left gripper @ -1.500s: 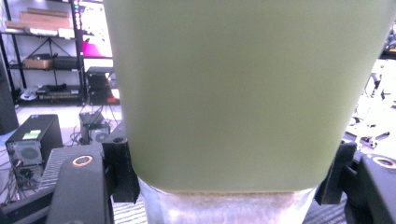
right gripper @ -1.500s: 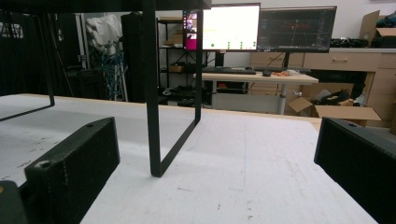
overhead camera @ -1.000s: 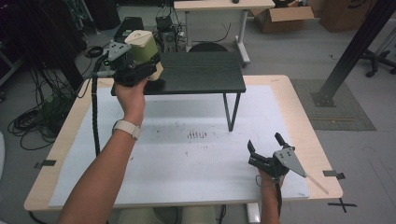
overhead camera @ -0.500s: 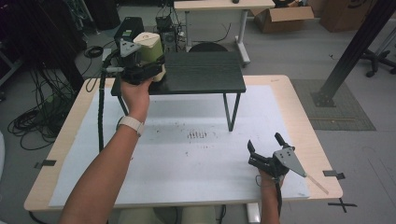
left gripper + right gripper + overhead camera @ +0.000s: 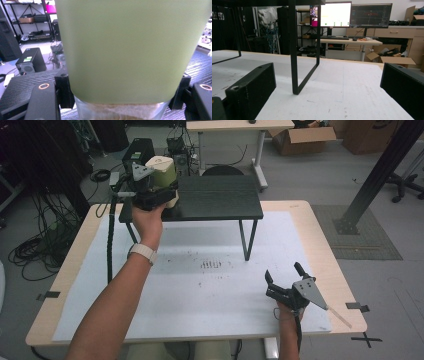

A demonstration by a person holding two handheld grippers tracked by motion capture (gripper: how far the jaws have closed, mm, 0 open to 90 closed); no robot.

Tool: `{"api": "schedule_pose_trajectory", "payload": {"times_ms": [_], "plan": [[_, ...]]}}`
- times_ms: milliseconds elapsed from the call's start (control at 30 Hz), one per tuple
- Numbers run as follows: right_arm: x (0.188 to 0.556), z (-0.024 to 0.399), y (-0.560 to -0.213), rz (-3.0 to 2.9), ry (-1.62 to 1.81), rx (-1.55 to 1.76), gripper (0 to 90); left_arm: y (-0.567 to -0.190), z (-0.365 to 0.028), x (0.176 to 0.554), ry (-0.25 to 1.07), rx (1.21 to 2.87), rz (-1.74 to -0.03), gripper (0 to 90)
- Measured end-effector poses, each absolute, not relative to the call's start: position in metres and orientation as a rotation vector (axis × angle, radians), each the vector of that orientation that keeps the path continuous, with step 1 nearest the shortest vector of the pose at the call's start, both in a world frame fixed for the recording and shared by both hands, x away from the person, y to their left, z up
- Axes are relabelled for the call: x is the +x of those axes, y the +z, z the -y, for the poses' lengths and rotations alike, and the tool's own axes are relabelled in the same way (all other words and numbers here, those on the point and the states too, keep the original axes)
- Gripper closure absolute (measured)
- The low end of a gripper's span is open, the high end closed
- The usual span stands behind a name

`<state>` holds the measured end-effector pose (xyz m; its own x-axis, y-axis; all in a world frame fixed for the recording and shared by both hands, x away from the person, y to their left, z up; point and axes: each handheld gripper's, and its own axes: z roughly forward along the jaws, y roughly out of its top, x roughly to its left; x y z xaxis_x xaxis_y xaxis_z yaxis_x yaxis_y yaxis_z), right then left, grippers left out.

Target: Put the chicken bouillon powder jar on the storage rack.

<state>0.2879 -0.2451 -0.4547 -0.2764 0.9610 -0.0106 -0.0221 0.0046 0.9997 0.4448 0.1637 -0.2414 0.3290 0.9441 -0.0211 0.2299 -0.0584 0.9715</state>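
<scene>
A pale green container (image 5: 163, 174) with a cream top is clamped between the jaws of my left gripper (image 5: 165, 190), held upright at the left end of the black stand (image 5: 220, 200). In the left gripper view the green container (image 5: 132, 50) is very close, with a clear lower part holding something tan (image 5: 117, 112), and my left gripper (image 5: 122, 100) is shut on it. Whether it rests on the stand's top I cannot tell. My right gripper (image 5: 284, 272) sits low on the white mat near the front right, open and empty. In its own view the right gripper (image 5: 327, 85) faces a leg of the stand (image 5: 293, 50).
The white mat (image 5: 200, 295) covers most of the wooden table (image 5: 320, 245). Dark smudges (image 5: 211, 265) mark its middle. A black cable (image 5: 110, 245) hangs from the left gripper across the mat's left side. Desks, monitors and boxes stand beyond the table.
The left hand has carried the green container slightly to the right, over the stand's left end. The right gripper has stayed where it was.
</scene>
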Motion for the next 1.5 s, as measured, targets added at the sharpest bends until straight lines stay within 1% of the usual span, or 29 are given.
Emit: {"api": "schedule_pose_trajectory", "payload": {"times_ms": [400, 500, 533, 667, 733, 1033, 1067, 1233, 1500], "plan": [[0.288, 0.245, -0.455, -1.400, 1.416, 1.041, 0.0, -0.243, -0.164, 0.444, 0.849, 1.531, -1.102, 29.0], [0.288, 0.245, -0.455, -1.401, 1.415, 1.041, 0.0, -0.243, -0.164, 0.444, 0.843, 1.536, -1.099, 26.1], [0.288, 0.245, -0.455, -1.400, 1.414, 1.041, 0.0, -0.243, -0.164, 0.444, 0.838, 1.535, -1.098, 22.9], [0.288, 0.245, -0.455, -1.402, 1.414, 1.041, 0.0, -0.243, -0.165, 0.444, 0.818, 1.517, -1.102, 15.3], [0.288, 0.245, -0.455, -1.401, 1.414, 1.041, 0.0, -0.243, -0.167, 0.443, 0.816, 1.503, -1.096, 12.8], [0.288, 0.245, -0.455, -1.403, 1.413, 1.043, 0.0, -0.241, -0.173, 0.439, 0.797, 1.476, -1.068, 6.5], [0.288, 0.245, -0.455, -1.404, 1.413, 1.043, 0.0, -0.241, -0.174, 0.437, 0.803, 1.480, -1.063, 2.6], [0.288, 0.245, -0.455, -1.405, 1.413, 1.044, 0.0, -0.239, -0.175, 0.432, 0.825, 1.490, -1.036, 0.3], [0.289, 0.245, -0.454, -1.406, 1.413, 1.046, 0.0, -0.233, -0.174, 0.421, 0.864, 1.493, -0.991, 0.3]]}}
